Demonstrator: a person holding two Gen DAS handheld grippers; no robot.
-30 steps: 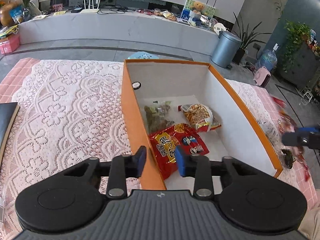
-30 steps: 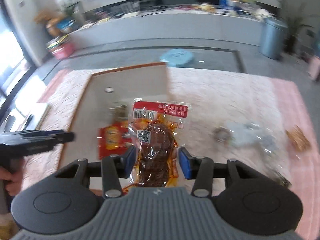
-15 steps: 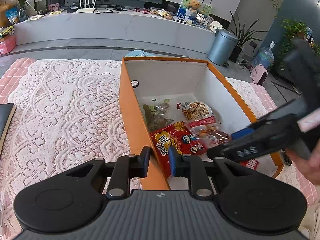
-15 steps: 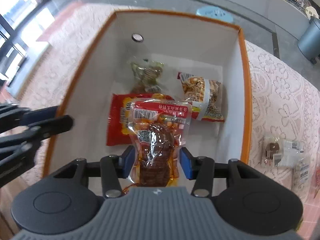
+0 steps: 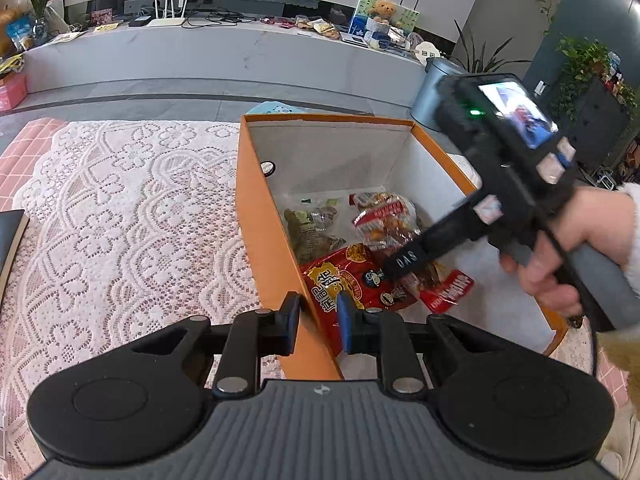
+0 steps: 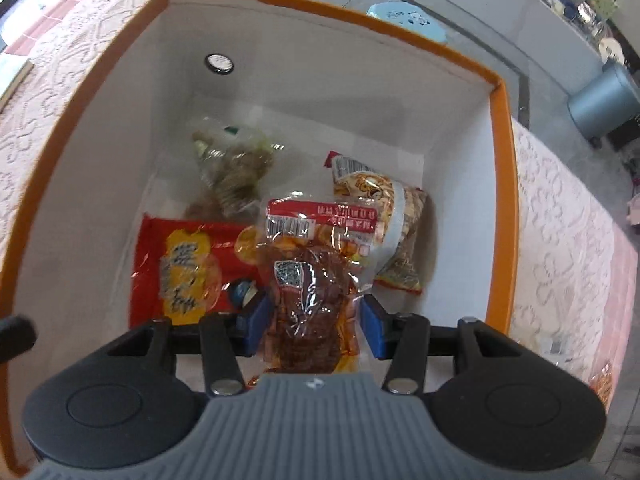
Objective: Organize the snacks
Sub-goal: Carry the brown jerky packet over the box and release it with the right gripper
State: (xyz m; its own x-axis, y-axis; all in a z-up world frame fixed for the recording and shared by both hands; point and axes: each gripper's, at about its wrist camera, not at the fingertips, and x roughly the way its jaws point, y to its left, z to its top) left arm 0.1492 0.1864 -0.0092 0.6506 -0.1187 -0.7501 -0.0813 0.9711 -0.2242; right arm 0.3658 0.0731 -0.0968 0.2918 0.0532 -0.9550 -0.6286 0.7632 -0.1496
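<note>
Over an orange box [image 6: 505,184] on a lace tablecloth [image 5: 120,216], the right gripper [image 6: 316,322] points steeply down, pinching a clear packet of brown meat [image 6: 308,292] above the box's near half. Beneath lie a red packet [image 6: 188,268] near the left wall, a peanut packet [image 6: 396,224] toward the right wall and a greenish bag [image 6: 232,168] toward the far wall. The left gripper [image 5: 318,322] is clamped on the box's left wall at the near corner.

Bright daylight; fisheye bends the edges. Right view is motion-blurred, with glare on the pouch [image 6: 308,280] between the fingers.
</note>
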